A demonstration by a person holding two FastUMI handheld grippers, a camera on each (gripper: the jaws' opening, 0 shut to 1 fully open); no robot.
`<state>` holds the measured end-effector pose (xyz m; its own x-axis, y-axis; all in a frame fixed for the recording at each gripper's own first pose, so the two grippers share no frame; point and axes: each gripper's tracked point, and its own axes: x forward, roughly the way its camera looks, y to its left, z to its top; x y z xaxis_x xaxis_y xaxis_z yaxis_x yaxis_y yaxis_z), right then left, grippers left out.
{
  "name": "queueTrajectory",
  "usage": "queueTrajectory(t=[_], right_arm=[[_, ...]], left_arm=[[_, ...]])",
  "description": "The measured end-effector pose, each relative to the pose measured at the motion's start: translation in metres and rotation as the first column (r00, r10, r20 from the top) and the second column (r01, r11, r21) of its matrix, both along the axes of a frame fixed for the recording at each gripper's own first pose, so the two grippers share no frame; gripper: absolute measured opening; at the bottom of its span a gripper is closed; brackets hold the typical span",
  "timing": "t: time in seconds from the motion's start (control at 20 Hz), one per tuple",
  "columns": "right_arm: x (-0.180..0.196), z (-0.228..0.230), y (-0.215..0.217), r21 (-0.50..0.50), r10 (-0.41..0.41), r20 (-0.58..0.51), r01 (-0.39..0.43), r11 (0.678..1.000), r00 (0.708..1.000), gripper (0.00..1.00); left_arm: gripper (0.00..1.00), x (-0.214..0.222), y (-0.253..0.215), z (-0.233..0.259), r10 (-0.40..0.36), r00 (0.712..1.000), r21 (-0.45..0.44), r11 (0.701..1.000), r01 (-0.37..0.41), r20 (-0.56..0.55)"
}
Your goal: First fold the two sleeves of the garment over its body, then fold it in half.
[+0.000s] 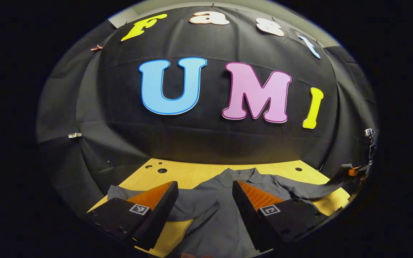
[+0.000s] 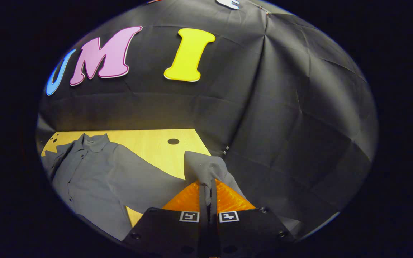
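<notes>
While spread flat on the wooden table [image 2: 149,141], grey shirt [image 2: 95,172] with right sleeve cuff [image 2: 206,166] pinched between closed right gripper [image 2: 208,200]. Left gripper [image 1: 204,195] spread wide over shirt body, gripping nothing. First sleeve fold apparently under way; next, carrying cuff inward across chest.

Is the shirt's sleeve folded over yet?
Not yet. The right gripper is shut on the sleeve, which stretches out sideways from the shirt, off its body.
</notes>
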<state>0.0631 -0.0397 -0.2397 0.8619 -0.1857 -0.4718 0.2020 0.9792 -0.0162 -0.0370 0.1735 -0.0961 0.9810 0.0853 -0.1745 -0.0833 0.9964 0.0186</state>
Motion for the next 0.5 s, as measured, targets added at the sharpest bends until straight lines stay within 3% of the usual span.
queueTrajectory(t=[0.25, 0.5], right_arm=[[-0.003, 0.050, 0.055, 0.006, 0.023, 0.087, -0.024, 1.000, 0.996, 0.05], [0.011, 0.085, 0.124, 0.023, 0.105, 0.143, -0.109, 0.994, 0.984, 0.05]], left_arm=[[0.95, 0.005, 0.032, -0.005, -0.010, 1.000, -0.004, 1.000, 0.010, -0.006], [0.95, 0.013, 0.064, -0.006, 0.003, 1.000, -0.004, 1.000, -0.003, 0.002]])
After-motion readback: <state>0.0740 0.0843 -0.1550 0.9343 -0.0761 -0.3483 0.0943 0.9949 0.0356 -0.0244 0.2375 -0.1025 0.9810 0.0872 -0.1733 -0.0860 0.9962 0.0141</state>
